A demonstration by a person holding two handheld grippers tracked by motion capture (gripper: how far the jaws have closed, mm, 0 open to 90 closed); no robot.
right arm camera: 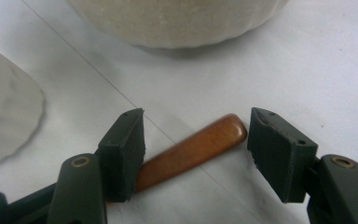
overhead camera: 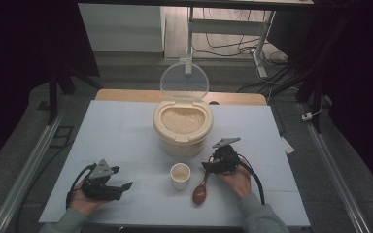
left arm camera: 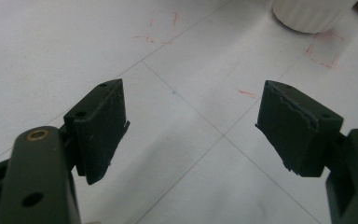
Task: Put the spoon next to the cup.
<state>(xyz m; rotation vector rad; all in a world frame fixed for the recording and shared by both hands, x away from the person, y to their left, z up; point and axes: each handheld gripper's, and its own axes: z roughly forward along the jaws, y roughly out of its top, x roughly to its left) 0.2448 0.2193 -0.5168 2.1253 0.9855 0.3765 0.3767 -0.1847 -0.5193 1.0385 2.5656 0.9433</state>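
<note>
The wooden spoon point(overhead camera: 200, 190) lies flat on the white bench point(overhead camera: 126, 136), just right of the small white cup point(overhead camera: 180, 175) and in front of the big rice container point(overhead camera: 182, 127), whose clear lid point(overhead camera: 184, 80) stands open. Its bowl points toward the person and its handle point(right arm camera: 193, 150) runs up and away, toward the right tongs point(overhead camera: 209, 165).

In the right gripper view the jaws of the right tongs stand wide, one on each side of the handle end; the pads do not press on it, so the spoon is free. The left tongs point(overhead camera: 120, 177) rest well apart on the left side of the bench, also wide, with nothing between them.

I judge the spoon to be light and stiff, so it needs little force and will not bend. The wood looks smooth and polished, and the handle is rounded, so it may slip or roll between the flat pads. A hold across the handle a little below its end, where it is thicker, seems safest. As it lies low on the bench, the pads must come close to the surface to catch it. The cup just beside it looks easy to knock.
</note>
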